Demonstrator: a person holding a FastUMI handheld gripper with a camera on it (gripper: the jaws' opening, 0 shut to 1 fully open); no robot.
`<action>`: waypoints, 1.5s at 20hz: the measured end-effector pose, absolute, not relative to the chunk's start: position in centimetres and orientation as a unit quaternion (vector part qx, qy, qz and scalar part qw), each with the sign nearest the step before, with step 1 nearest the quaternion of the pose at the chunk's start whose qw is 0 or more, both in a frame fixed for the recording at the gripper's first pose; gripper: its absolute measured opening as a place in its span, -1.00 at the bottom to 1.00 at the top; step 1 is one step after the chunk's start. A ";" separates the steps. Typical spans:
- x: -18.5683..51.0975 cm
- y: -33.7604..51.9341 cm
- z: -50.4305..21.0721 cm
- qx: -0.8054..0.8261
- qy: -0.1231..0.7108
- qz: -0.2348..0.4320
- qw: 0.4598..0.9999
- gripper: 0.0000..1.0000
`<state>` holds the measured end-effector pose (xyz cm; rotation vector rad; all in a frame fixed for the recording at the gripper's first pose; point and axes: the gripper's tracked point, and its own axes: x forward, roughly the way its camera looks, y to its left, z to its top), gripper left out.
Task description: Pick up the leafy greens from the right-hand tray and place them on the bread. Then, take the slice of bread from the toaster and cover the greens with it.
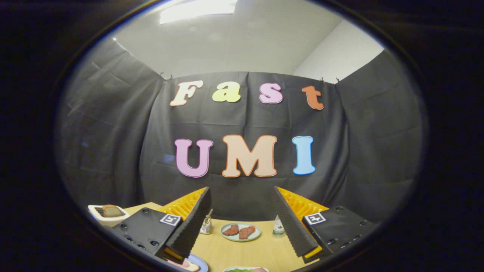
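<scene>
above the table [242, 253], hovering with gripper [242, 226] fingers spread wide and empty, likely lining up over the leafy greens [239, 270] just below; bread [110, 210] waiting upright in the toaster [99, 217].

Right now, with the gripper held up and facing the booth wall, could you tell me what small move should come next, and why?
Probably tip the gripper down toward the leafy greens. Its fingers stand wide apart and hold nothing, aimed beyond the table at the plate of meat, while the greens sit low between them. The bread in the toaster comes later.
</scene>
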<state>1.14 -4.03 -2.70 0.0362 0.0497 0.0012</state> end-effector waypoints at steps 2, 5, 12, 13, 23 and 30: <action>1.2 -4.8 -3.0 0.013 0.030 0.005 0.999 1.00; 1.3 -6.1 -3.4 0.010 0.033 0.011 0.999 1.00; 1.2 -8.8 -7.2 -0.012 0.074 0.035 0.997 1.00; 1.2 -8.8 -8.1 -0.018 0.086 0.050 0.995 1.00; -0.1 -9.4 -18.2 -0.068 0.206 0.190 0.958 1.00; -2.5 -9.1 -25.6 -0.083 0.282 0.256 0.921 1.00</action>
